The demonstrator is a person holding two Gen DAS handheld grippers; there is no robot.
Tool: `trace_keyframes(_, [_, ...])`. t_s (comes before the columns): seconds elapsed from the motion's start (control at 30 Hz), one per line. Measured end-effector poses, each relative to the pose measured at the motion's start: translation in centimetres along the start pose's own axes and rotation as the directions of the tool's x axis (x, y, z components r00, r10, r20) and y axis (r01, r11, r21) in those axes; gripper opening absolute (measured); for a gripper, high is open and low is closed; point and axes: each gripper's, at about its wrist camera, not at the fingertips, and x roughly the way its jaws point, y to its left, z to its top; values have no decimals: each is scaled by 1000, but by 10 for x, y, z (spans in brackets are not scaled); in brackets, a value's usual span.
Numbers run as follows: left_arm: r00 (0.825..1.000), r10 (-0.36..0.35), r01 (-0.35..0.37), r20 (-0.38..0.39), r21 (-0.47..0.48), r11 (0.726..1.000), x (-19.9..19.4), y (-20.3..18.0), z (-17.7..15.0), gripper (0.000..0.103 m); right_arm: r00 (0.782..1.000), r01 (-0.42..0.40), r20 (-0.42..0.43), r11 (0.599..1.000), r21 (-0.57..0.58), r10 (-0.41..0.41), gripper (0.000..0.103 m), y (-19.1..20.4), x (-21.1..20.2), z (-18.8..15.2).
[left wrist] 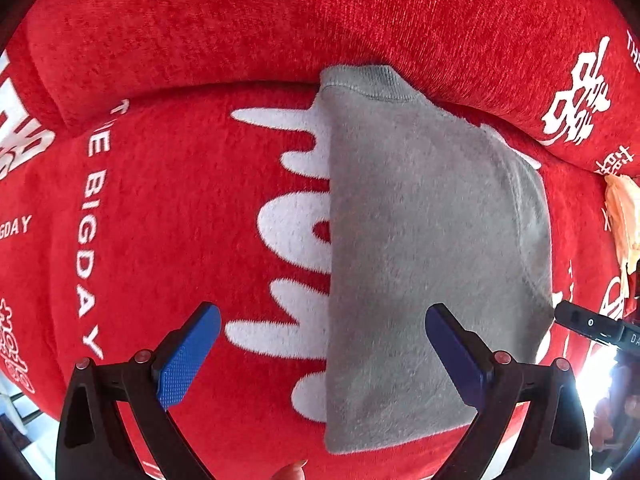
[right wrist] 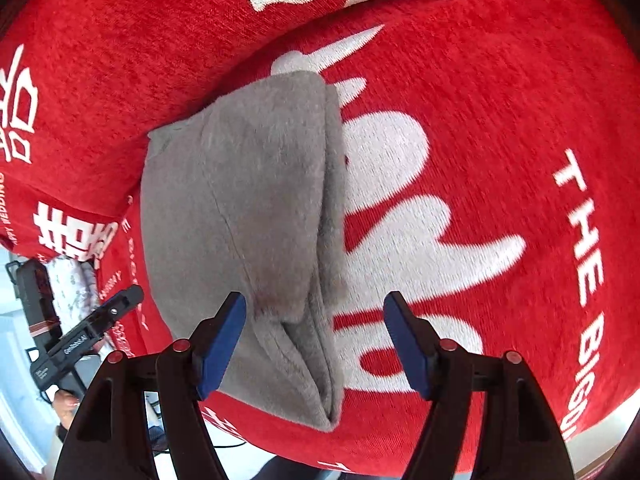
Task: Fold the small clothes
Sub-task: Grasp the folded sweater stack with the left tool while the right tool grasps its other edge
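Note:
A small grey fleecy garment (left wrist: pixel 424 248) lies folded lengthwise on a red seat cover (left wrist: pixel 168 216) with big white lettering. Its ribbed collar points to the backrest. My left gripper (left wrist: pixel 324 354) hangs open straight above the garment's long left fold; its right pad (left wrist: pixel 454 354) is over the grey cloth and nothing is held. In the right wrist view the garment (right wrist: pixel 240 200) shows its stacked layers along one side. My right gripper (right wrist: pixel 316 342) stands open over that layered edge near the front end, its pads apart from the cloth.
A red backrest cushion (left wrist: pixel 280 20) rises behind the seat. A peach cloth (left wrist: pixel 624 216) lies at the right edge. The other gripper's black finger (left wrist: pixel 588 324) pokes in from the right. Floral fabric (right wrist: pixel 76 284) and a person's hand (right wrist: pixel 66 404) sit low left, beyond the seat's front edge.

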Motion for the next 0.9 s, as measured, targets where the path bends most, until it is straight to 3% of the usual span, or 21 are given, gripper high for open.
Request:
trace_keyframes(0.1, [998,-40,40,-45,-4,999,14,-1,12,103,1000,-28,-5,1000,3,28,75,-3,6,11])
trace_keyframes(0.27, [984,-137,139,-114,8,990,46,-9,29,103,988,-149,-46,989,17,149,76,-16,26,25])
trace_keyframes(0.4, [972,-202,207,-123,24,978,58,-19,37,103,960,-275,-50,961,33,276,79,-24,35,32])
trace_keyframes(0.57, [965,-228,234,-127,38,971,65,-41,47,103,913,-401,-70,916,15,401,81,-13,45,42])
trace_keyframes(0.63, [972,-202,210,-122,51,976,68,-48,49,103,910,-408,-91,913,-21,405,82,-6,50,44])
trace_keyframes(0.83, [958,-253,256,-136,6,967,75,-40,48,103,903,-420,-93,908,13,419,81,-13,51,41])
trace_keyframes(0.9, [962,-238,241,-132,7,971,75,-43,49,103,910,-399,-105,916,43,402,65,-14,52,41])
